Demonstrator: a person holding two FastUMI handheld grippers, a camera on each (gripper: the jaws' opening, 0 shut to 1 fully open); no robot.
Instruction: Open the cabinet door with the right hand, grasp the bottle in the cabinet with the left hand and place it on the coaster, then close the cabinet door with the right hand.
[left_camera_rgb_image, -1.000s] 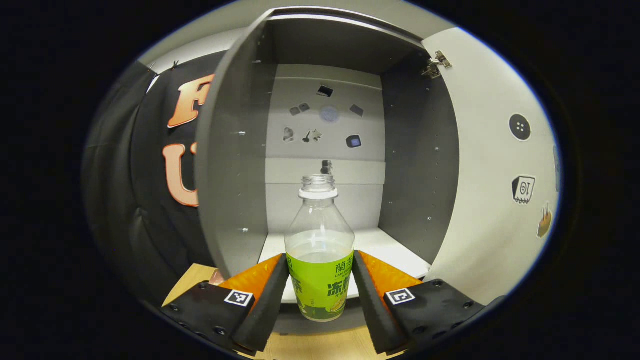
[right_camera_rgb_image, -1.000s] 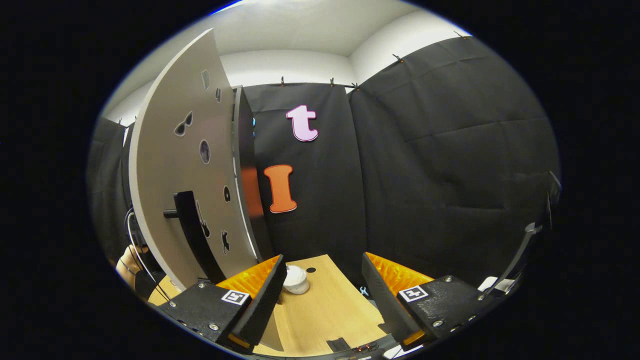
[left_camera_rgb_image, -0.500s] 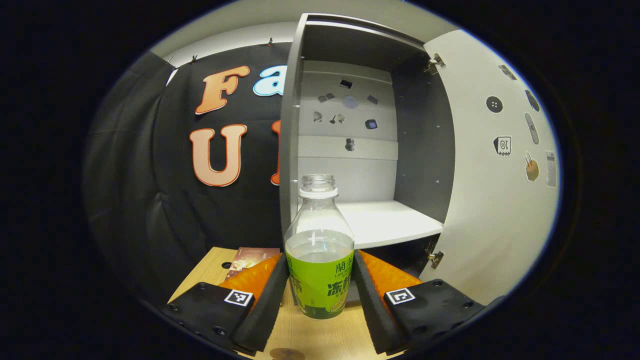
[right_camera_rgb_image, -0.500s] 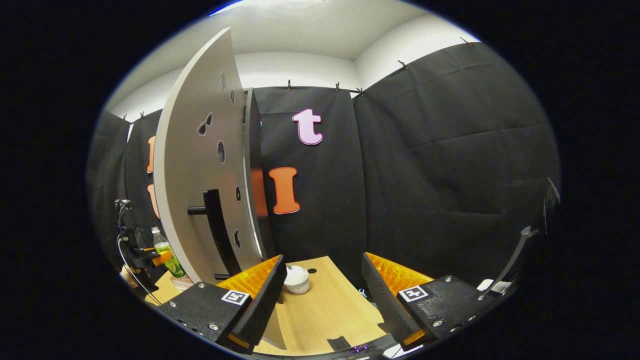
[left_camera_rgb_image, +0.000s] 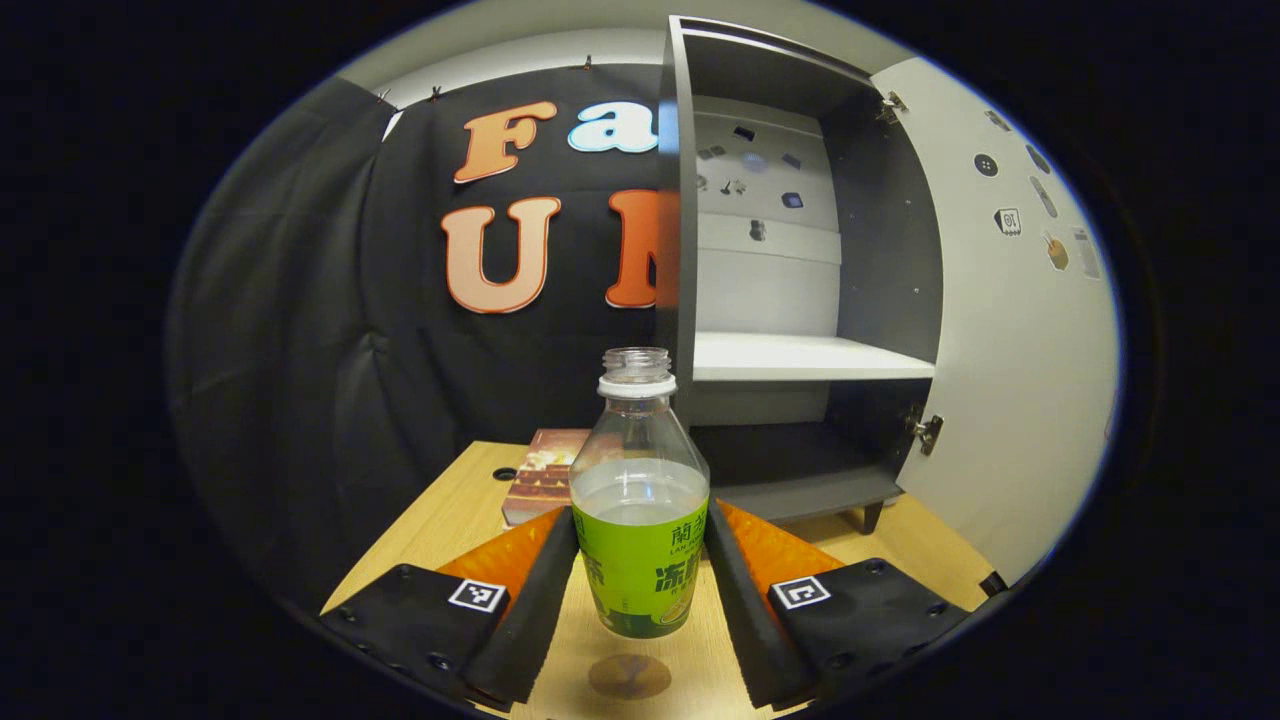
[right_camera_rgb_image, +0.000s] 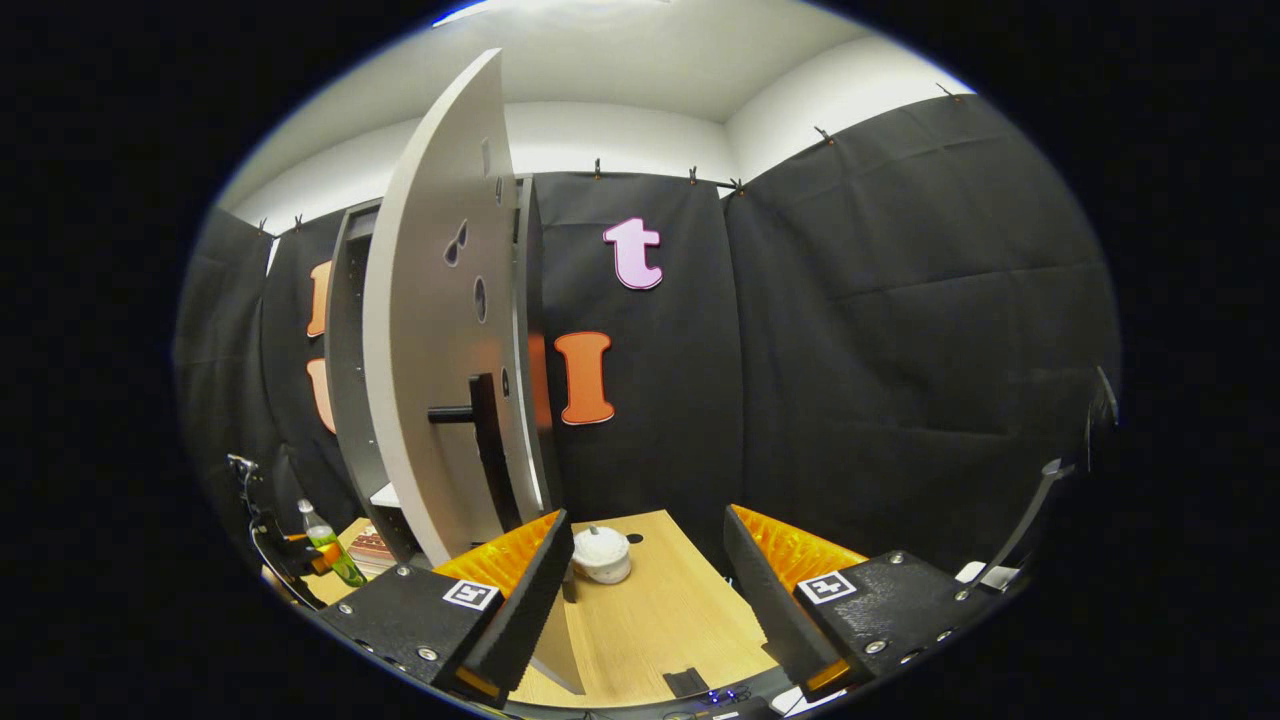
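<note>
The left gripper (left_camera_rgb_image: 640, 590) clamps the bottle (left_camera_rgb_image: 640, 500) low on its label, upright above the coaster (left_camera_rgb_image: 628, 676) at frame bottom (right gripper (right_camera_rgb_image: 648, 590) gapes empty), seemingly ready for lowering.

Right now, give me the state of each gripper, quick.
Left gripper: jaws closed on the bottle, held clear of the table.
Right gripper: jaws open, holding nothing.
</note>
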